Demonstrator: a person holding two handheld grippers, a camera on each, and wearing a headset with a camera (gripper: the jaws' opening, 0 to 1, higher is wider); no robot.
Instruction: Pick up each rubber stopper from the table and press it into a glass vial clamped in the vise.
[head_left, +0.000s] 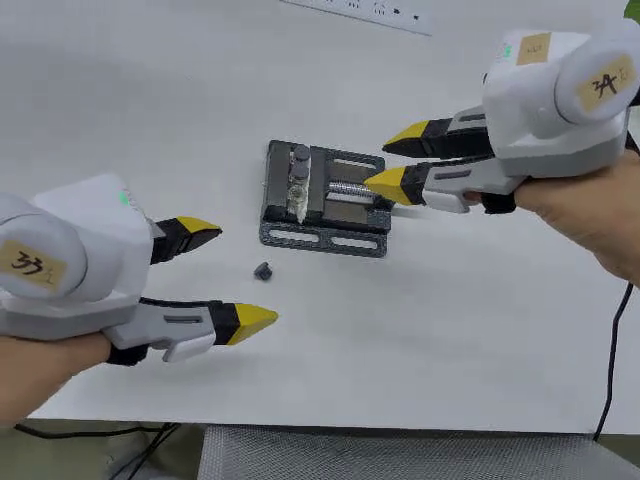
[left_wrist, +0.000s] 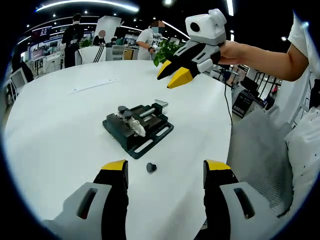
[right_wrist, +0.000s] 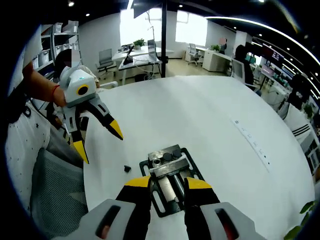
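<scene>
white table (head_left: 450, 330), vise (head_left: 325, 200), loose stopper (head_left: 263, 271)

A grey mesh chair (head_left: 400, 455) stands against the near edge of my desk (head_left: 150, 100). A black cable (head_left: 614, 360) runs down past its right side, and a white printed strip (head_left: 370, 10) lies flat near the far edge. Beyond the desk, in the left gripper view, people (left_wrist: 75, 37) stand near a leafy plant (left_wrist: 167, 50) under ceiling lights (left_wrist: 85, 6).

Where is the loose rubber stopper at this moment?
In the head view the rubber stopper lies on the table just in front of the vise, near its left corner, ahead of the left gripper.
</scene>
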